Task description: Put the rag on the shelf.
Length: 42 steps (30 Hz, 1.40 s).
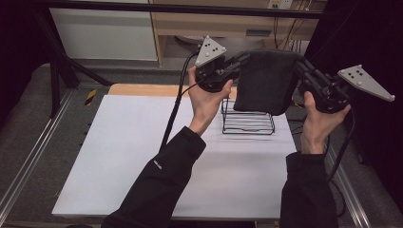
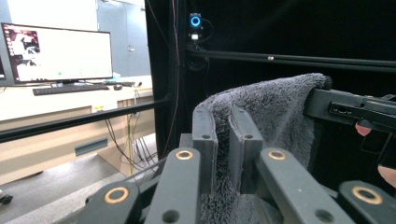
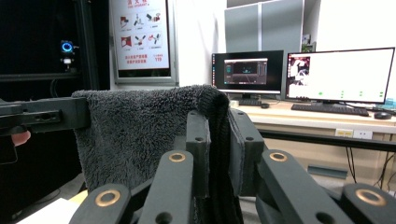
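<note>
Plainly the dark grey towel point(image 1: 265, 80) is a soft, limp thing: its fleecy pile shows thick and fuzzy in both gripper views, and it hangs in a slack sheet from its top edge, so I judge it light, without any stiffness of its own, and not at all fragile. Such cloth will droop and fold wherever it is left unsupported, and the deep pile gives the pads something to bite, so slipping seems unlikely as long as a fair depth of fabric sits between the jaws. The sensible places to take it are the two upper corners, and that is where it is held now. The left gripper point(image 1: 242, 59) has its jaws closed on the towel's top corner at one side, the cloth pinched between its pads in the left gripper view point(image 2: 223, 140); the right gripper point(image 1: 300, 66) is likewise clamped on the opposite top corner, with a dark fold of fabric squeezed between its jaws point(image 3: 219, 144). Between them the towel is stretched out flat and hangs in the air above the far part of the desk point(image 1: 142, 142), its lower edge just over the black wire rack point(image 1: 248, 122) that stands on the white surface. Each gripper reaches in from its own side, so the towel lies directly ahead of the fingertips and spans the gap from one gripper to the other.
</note>
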Available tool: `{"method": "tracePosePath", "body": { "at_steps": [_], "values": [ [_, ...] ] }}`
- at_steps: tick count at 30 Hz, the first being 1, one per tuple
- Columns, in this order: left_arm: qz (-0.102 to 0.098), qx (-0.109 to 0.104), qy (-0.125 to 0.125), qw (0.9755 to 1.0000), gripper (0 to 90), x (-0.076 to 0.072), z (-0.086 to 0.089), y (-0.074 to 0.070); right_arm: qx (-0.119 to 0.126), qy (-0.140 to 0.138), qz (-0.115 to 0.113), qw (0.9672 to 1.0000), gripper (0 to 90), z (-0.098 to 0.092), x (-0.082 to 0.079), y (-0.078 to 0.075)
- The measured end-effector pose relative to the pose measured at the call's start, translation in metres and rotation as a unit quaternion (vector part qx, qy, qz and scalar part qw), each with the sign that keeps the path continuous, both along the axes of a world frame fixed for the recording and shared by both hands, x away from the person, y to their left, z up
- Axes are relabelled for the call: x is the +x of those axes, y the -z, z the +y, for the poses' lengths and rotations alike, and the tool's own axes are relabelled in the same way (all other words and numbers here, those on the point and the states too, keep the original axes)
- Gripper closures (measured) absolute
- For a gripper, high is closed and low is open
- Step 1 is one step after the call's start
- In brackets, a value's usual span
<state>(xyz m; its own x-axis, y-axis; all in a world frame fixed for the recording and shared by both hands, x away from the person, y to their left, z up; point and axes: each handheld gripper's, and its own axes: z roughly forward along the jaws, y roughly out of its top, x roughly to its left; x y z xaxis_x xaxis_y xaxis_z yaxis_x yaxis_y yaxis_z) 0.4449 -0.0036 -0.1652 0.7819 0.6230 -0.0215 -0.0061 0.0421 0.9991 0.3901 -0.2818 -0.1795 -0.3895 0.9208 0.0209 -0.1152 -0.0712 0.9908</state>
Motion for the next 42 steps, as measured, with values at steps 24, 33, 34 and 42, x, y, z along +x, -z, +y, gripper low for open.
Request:
{"method": "tracePosePath", "body": {
  "at_steps": [24,33,34,42],
  "values": [
    [-0.014,-0.018,-0.026,0.9994,82.0,0.028,-0.002,-0.041,0.001,0.01,-0.025,0.9996,80.4,0.005,0.039,-0.044],
    [-0.016,-0.027,-0.035,0.9989,82.0,0.037,-0.005,-0.05,0.001,0.015,-0.026,0.9995,80.4,0.003,0.052,-0.056],
    [-0.012,-0.028,-0.035,0.999,82.0,0.039,-0.005,-0.051,0.001,0.014,-0.027,0.9995,80.4,0.004,0.054,-0.058],
    [-0.017,-0.02,-0.044,0.9987,82.0,0.051,-0.008,-0.052,0.004,0.017,-0.024,0.9996,80.4,0.003,0.069,-0.059]
  ]
}}
